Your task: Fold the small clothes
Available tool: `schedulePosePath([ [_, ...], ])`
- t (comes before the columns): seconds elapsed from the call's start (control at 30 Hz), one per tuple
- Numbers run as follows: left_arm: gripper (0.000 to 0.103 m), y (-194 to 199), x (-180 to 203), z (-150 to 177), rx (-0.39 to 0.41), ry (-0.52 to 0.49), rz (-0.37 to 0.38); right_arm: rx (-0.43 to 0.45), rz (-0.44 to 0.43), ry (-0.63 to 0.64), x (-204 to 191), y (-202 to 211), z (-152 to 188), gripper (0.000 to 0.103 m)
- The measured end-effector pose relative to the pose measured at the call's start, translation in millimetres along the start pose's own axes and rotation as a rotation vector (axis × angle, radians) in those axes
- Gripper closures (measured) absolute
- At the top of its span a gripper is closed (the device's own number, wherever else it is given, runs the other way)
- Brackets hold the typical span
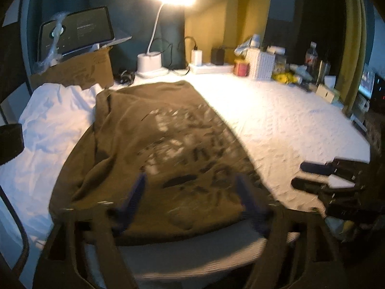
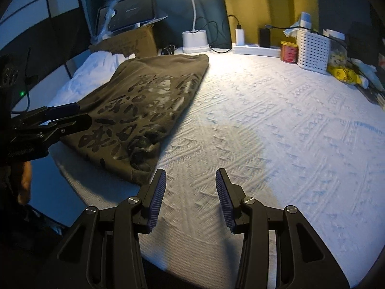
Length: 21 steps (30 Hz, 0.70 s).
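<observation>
Both grippers empty, jaws spread: left gripper (image 1: 190,192) hovers over the near end of the olive T-shirt (image 1: 154,144), right gripper (image 2: 190,185) over the bare worktop (image 2: 276,132) just beside the shirt's near corner. Shirt looks folded lengthwise already, a long strip on the worktop's left side, partly over a white garment (image 1: 53,125). Next fold probably crosswise: pinch both near corners, keep edges aligned. Dark print up, slightly rumpled.

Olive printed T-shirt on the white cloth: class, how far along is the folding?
Done: the olive T-shirt lies folded into a long strip. In hand: nothing; left gripper and right gripper are open, empty. Left: probably cross folds, and the rumpled white garment.
</observation>
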<state>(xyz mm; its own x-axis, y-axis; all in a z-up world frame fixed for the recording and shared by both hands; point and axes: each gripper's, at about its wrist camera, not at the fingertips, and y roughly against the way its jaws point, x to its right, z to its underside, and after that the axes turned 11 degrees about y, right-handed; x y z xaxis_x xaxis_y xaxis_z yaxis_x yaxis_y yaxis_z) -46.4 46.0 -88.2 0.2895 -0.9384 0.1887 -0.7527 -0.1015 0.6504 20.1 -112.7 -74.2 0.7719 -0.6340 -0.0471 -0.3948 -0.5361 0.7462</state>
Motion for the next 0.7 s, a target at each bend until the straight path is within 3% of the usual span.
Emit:
schedulePosePath([
  [0.03, 0.007, 2, 5, -1, 0.013, 0.01, 0.02, 0.006, 0.01, -0.007, 3, 3, 1, 0.031],
  [0.07, 0.006, 4, 10, -2, 0.022, 0.012, 0.036, 0.011, 0.019, -0.016, 6, 6, 3, 0.019],
  [0.27, 0.006, 10, 39, -7, 0.062, -0.023, 0.059, 0.028, 0.058, -0.062, 25, 21, 11, 0.019],
  [0.7, 0.004, 19, 65, -19, 0.081, -0.048, 0.107, 0.082, 0.165, -0.127, 61, 59, 13, 0.019],
])
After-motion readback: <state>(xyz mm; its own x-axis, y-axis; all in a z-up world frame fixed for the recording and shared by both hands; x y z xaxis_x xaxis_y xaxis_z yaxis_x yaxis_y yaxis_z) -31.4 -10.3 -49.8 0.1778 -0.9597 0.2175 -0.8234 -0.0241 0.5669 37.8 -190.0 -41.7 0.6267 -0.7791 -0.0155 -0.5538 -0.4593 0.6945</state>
